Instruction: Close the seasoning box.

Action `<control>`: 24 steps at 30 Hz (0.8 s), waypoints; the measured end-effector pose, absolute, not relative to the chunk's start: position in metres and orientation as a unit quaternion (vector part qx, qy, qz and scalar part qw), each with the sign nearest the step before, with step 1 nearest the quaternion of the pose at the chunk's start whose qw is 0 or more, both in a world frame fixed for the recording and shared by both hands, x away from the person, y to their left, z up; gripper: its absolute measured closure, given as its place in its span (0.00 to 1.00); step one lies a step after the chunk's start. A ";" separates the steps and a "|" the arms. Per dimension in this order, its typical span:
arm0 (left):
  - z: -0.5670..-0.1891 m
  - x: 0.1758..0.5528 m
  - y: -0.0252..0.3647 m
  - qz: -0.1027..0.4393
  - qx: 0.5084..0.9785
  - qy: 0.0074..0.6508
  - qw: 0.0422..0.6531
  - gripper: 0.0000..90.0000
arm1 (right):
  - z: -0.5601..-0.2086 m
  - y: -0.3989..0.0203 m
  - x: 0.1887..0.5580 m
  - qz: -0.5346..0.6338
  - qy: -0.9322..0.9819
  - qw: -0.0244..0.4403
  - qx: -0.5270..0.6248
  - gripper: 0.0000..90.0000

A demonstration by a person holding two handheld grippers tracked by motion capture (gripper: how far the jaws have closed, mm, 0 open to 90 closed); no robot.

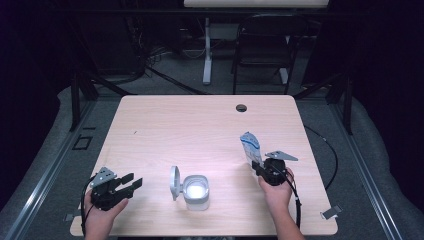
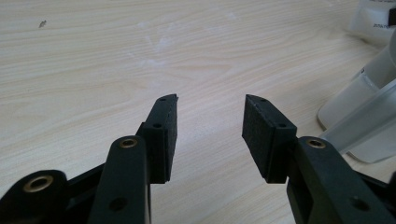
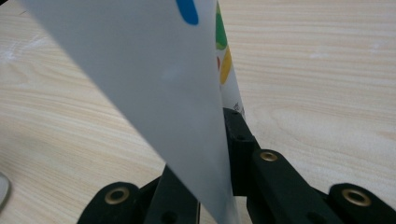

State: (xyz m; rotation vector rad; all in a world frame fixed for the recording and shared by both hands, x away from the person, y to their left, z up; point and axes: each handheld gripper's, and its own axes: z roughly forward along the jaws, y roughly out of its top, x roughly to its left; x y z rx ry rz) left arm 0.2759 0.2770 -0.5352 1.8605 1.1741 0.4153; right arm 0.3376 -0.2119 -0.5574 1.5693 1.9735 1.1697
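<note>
A clear plastic container (image 1: 195, 191) stands near the table's front middle with its hinged lid (image 1: 174, 182) flipped up on its left side; part of the container (image 2: 369, 116) shows at the right of the left gripper view. My left gripper (image 1: 131, 183) rests at the front left, open, nothing between its pads (image 2: 164, 126). My right gripper (image 1: 256, 167) at the front right is shut on a flat white pouch (image 1: 250, 146) with blue print. The pouch (image 3: 159, 84) rises upright between the jaws, with colored marks near its top.
The light wooden table (image 1: 200, 130) has a round cable hole (image 1: 241, 108) near its far edge. A folding chair (image 1: 263, 45) and a white table leg (image 1: 207, 50) stand beyond it. A black cable (image 1: 330, 150) trails off the right edge.
</note>
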 end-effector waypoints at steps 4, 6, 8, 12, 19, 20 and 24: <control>-0.535 0.276 0.277 0.167 0.748 0.472 0.436 0.62 | -0.561 -0.214 0.337 0.414 0.695 0.173 0.562 0.95; -0.535 0.276 0.277 0.167 0.748 0.472 0.436 0.62 | -0.561 -0.215 0.337 0.413 0.695 0.174 0.562 0.94; -0.535 0.276 0.277 0.167 0.748 0.472 0.436 0.62 | -0.561 -0.214 0.337 0.416 0.695 0.176 0.560 0.93; -0.535 0.276 0.277 0.167 0.748 0.472 0.436 0.62 | -0.561 -0.214 0.336 0.414 0.694 0.181 0.561 0.91; -0.535 0.276 0.277 0.168 0.748 0.472 0.435 0.62 | -0.560 -0.214 0.334 0.407 0.700 0.193 0.555 0.89; -0.535 0.276 0.277 0.168 0.748 0.472 0.435 0.62 | -0.559 -0.214 0.334 0.405 0.701 0.194 0.555 0.88; -0.535 0.276 0.278 0.168 0.747 0.474 0.435 0.62 | -0.558 -0.213 0.331 0.398 0.710 0.210 0.541 0.87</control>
